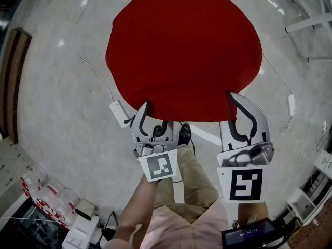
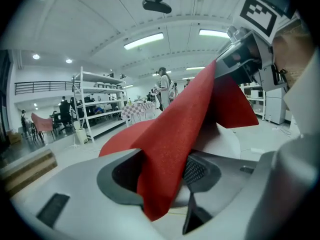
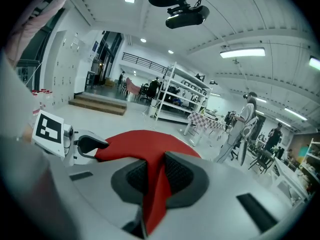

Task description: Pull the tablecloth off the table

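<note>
The red round tablecloth [image 1: 184, 51] covers a table in front of me, its near edge between both grippers. In the left gripper view the cloth's [image 2: 170, 134] edge hangs as a fold between the jaws of my left gripper [image 2: 165, 176], which stand apart; the pads do not visibly press on it. In the head view the left gripper [image 1: 155, 119] sits at the cloth's near left edge. My right gripper [image 1: 233, 108] is at the near right edge, and its own view shows it [image 3: 152, 176] shut on a pinch of cloth [image 3: 140, 141].
A white power strip [image 1: 119, 113] and cables lie on the floor left of the table. White table legs [image 1: 311, 22] stand at the far right, a crate of bottles [image 1: 46, 196] at the near left. Metal shelves [image 2: 100, 104] and a person [image 2: 164, 86] stand beyond.
</note>
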`<state>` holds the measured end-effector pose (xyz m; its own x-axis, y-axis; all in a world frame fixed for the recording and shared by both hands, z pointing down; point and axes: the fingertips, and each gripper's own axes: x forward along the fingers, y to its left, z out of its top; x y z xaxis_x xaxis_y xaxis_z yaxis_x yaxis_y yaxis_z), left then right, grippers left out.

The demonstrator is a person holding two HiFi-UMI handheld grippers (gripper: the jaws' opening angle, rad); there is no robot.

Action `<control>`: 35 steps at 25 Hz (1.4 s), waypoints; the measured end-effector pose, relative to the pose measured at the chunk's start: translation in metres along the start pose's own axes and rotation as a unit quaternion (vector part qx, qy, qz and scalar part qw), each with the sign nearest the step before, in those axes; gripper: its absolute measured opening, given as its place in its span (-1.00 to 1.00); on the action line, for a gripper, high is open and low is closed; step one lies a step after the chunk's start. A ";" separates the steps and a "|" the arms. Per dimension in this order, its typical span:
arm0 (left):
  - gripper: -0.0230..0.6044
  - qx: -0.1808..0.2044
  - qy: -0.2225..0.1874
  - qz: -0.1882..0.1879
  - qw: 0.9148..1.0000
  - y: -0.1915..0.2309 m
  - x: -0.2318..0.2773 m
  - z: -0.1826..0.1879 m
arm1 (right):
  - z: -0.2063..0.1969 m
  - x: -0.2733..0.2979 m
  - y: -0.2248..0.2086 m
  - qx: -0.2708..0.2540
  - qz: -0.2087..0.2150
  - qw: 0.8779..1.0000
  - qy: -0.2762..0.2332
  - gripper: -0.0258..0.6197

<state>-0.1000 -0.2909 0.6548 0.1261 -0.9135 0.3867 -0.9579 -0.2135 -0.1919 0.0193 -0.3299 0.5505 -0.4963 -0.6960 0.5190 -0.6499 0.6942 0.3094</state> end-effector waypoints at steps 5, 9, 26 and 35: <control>-0.45 0.004 0.002 0.008 1.000 0.009 -0.005 0.002 | -0.004 0.000 0.006 -0.009 0.006 1.000 0.010 -0.76; -0.60 -0.004 -0.004 0.010 1.000 0.013 -0.010 0.007 | -0.009 -0.002 0.007 -0.010 0.000 1.000 0.012 -0.76; -0.82 -0.068 -0.033 0.002 0.997 0.036 -0.036 0.052 | -0.005 -0.017 0.001 0.054 -0.058 0.996 -0.033 -0.79; -0.82 -0.061 -0.059 -0.007 0.996 0.051 -0.053 0.109 | 0.021 -0.043 -0.014 0.101 -0.087 0.990 -0.054 -0.81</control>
<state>-0.1272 -0.2913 0.5265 0.1622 -0.9465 0.2789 -0.9791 -0.1896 -0.0738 0.0375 -0.3133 0.5075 -0.4174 -0.8251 0.3807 -0.8273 0.5184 0.2166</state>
